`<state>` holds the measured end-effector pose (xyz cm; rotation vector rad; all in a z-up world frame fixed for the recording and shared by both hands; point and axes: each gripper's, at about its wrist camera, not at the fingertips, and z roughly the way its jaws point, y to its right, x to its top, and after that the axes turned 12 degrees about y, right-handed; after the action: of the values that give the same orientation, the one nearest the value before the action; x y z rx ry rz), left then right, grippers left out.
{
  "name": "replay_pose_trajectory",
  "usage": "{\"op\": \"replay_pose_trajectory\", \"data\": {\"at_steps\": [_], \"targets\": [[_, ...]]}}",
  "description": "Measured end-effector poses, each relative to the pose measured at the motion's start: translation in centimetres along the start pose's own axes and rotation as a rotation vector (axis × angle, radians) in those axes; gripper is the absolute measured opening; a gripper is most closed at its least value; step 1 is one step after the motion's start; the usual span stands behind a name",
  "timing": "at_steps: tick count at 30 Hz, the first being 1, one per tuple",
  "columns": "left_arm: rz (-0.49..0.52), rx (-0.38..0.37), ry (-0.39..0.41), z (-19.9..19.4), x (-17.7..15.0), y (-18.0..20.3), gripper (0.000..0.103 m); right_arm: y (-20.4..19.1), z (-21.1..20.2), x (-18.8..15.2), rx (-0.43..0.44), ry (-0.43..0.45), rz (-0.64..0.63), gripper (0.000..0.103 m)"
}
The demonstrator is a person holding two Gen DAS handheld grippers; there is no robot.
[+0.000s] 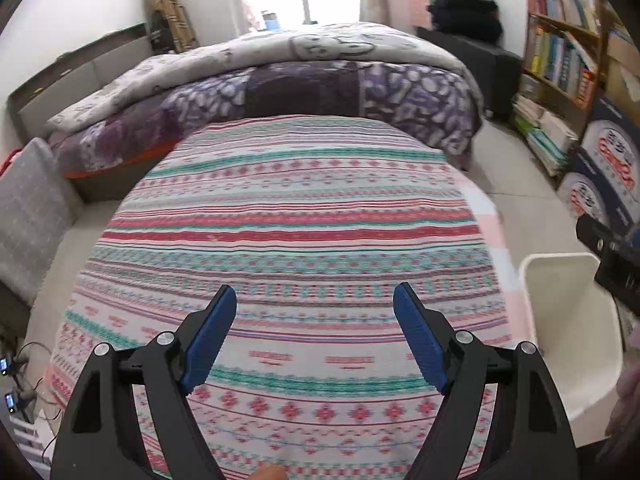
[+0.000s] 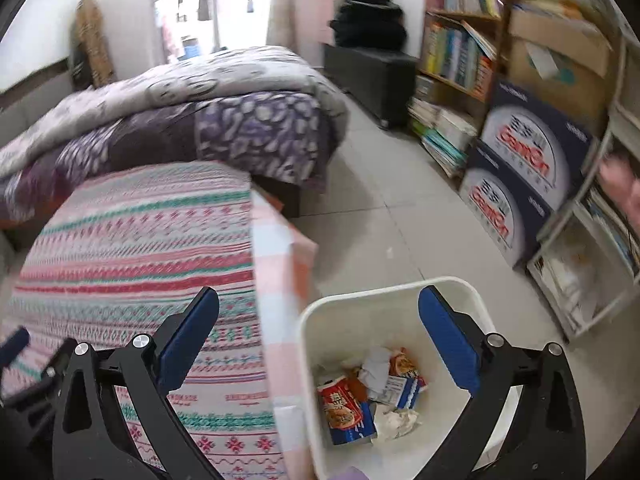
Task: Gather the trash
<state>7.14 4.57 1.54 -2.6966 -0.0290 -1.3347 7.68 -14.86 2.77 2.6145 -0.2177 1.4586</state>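
My left gripper (image 1: 315, 298) hangs open over a table under a striped pink, red and teal cloth (image 1: 288, 216), with nothing between its blue pads. My right gripper (image 2: 319, 300) is open too and straddles the table's right edge and a white bin (image 2: 384, 292) on the floor. Inside the bin lie snack wrappers (image 2: 348, 410), a small carton (image 2: 402, 390) and crumpled paper (image 2: 376, 368). The same bin (image 1: 568, 320) shows at the right in the left wrist view. No trash shows on the cloth. Part of the left gripper (image 2: 16, 344) appears at the left edge of the right wrist view.
A bed with a purple and grey quilt (image 1: 304, 76) stands behind the table. A bookshelf (image 2: 460, 48) and stacked printed cartons (image 2: 524, 168) line the right wall. A grey cushion (image 1: 28, 212) sits at the left. Cables and small devices (image 1: 16, 384) lie on the floor at lower left.
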Motion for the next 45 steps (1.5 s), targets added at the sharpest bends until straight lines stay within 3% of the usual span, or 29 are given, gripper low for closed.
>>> {"op": "replay_pose_trajectory", "data": {"at_steps": [7,19,45], "targets": [[-0.044,0.104,0.031,-0.3,0.0,-2.6,0.083,-3.5,-0.6,-0.4,0.041,0.031,-0.06,0.096],[-0.079,0.16,0.061,-1.0,0.2,-4.8,0.086,-6.7,-0.5,-1.1,0.082,0.011,-0.063,0.096],[-0.135,0.156,0.058,-1.1,0.8,-6.1,0.09,-6.3,-1.5,-0.6,0.123,0.078,0.003,0.096]]}}
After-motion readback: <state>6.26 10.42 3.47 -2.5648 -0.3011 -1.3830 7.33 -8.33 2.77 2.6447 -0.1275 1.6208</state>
